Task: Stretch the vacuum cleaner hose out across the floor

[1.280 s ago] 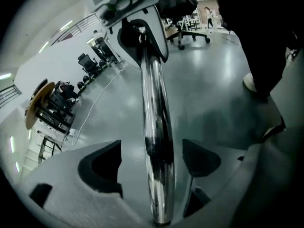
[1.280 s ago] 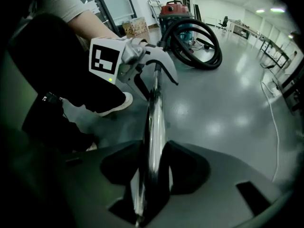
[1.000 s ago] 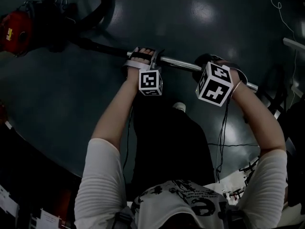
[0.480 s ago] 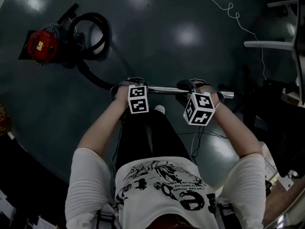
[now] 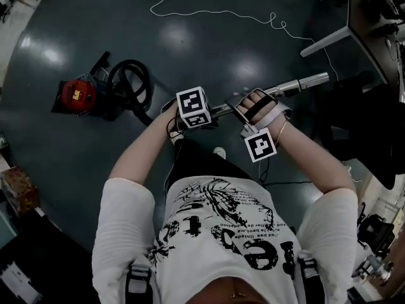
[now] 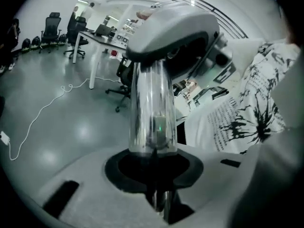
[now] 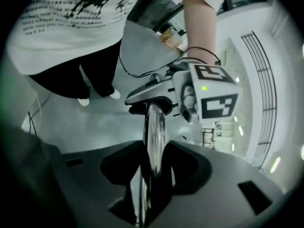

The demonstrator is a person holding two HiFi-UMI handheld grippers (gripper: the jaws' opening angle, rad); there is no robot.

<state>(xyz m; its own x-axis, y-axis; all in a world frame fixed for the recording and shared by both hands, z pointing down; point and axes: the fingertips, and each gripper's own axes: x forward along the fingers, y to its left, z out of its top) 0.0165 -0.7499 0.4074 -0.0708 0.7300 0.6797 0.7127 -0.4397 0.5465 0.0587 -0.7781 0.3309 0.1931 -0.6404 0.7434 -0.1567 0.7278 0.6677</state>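
I find left gripper (image 6: pixel 156 194), jaws just closed tighter, and right gripper (image 7: pixel 149 184) clamped on the chrome wand tube (image 5: pixel 297 84); its black coiled hose (image 5: pixel 144 75) lies far-left.

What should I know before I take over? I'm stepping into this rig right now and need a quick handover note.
Left gripper: shut on the metal vacuum wand; its jaws have just been closing on it.
Right gripper: shut on the same wand, nearer its free end.
Things: the wand is held up off the floor. The black hose lies looped beside the red vacuum cleaner.
Done: wand gripped in both grippers.
Left: probably draw the wand away from the cleaner until the hose lies stretched out, then set it down.
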